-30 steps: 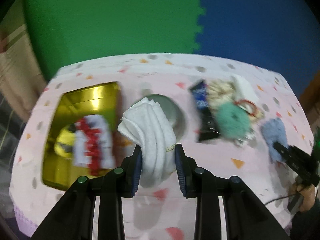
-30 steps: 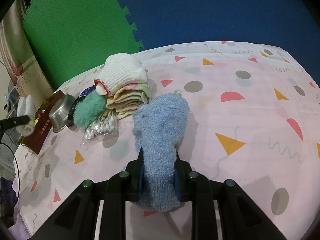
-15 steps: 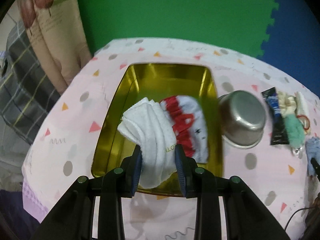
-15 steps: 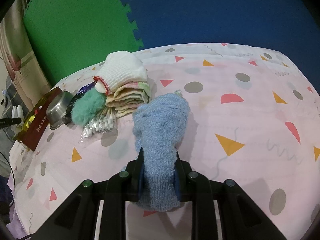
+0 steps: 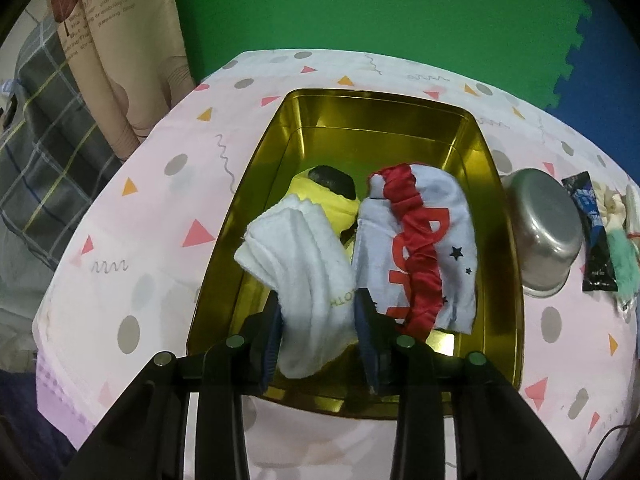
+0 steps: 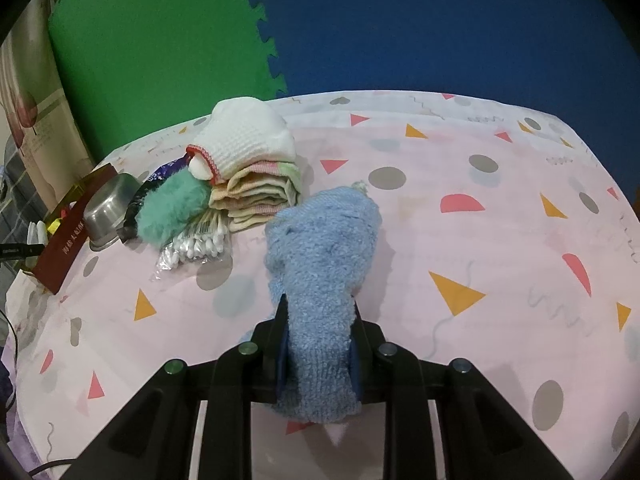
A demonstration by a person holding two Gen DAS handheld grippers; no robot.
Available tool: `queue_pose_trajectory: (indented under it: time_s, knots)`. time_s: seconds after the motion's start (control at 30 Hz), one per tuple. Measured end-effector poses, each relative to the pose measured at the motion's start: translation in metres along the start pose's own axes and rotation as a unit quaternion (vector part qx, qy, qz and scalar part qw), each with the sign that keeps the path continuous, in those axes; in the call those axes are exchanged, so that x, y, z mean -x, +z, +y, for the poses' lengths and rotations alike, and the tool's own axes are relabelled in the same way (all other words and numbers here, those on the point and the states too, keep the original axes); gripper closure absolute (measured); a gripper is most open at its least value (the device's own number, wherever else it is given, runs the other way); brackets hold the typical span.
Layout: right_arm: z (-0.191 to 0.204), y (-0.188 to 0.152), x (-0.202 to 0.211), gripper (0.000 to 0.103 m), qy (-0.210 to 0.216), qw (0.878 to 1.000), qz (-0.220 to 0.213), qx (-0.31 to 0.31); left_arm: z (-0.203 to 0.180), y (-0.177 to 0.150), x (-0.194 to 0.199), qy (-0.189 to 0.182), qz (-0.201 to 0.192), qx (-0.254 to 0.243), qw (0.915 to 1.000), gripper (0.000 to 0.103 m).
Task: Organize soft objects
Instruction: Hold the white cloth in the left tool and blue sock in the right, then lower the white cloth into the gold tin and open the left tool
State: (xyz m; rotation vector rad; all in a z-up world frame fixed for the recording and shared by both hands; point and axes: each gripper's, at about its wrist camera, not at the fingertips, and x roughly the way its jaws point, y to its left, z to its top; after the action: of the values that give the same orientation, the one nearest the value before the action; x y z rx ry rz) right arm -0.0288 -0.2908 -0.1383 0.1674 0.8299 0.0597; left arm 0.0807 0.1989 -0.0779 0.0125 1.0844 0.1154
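Observation:
My left gripper [image 5: 318,300] is shut on a white folded sock [image 5: 298,264] and holds it over the near end of the gold tin [image 5: 492,184]. In the tin lie a yellow sock with a dark toe [image 5: 326,192] and a white cloth with a red band [image 5: 420,248]. My right gripper [image 6: 318,312] is shut on a fluffy blue sock [image 6: 320,248] that rests on the pink tablecloth [image 6: 500,240]. To its left sits a pile: a white knit sock [image 6: 244,136] on folded striped socks [image 6: 256,196], and a green fluffy sock [image 6: 172,208].
A steel bowl [image 5: 540,232] stands upside down right of the tin, also in the right wrist view [image 6: 106,212]. A dark wrapper [image 5: 592,236] lies beyond it. A bag of cotton swabs [image 6: 192,244] lies by the pile. Green and blue foam mats stand behind the table.
My left gripper has carried the white sock leftward from the bowl to over the tin and lowered toward it. My right gripper has stayed shut on the blue sock, nearly still.

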Motion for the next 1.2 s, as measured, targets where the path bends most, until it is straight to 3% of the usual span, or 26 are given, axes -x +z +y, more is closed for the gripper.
queue_pose_trajectory:
  time_s: [0.47,0.77,1.2]
  knots:
    - [0.010,0.003,0.003,0.081,-0.028,1.000,0.001,-0.002,0.008,-0.007,0.018,-0.003,-0.037,0.019,0.9991,0.034]
    - [0.020,0.005,0.014,0.082,-0.029,1.000,0.002,-0.003,0.008,-0.029,0.047,0.011,-0.087,0.044,0.9952,0.025]
    - [0.073,0.024,0.036,0.082,-0.007,0.999,-0.011,0.037,0.006,-0.045,0.054,0.017,-0.108,0.028,0.9937,0.021]
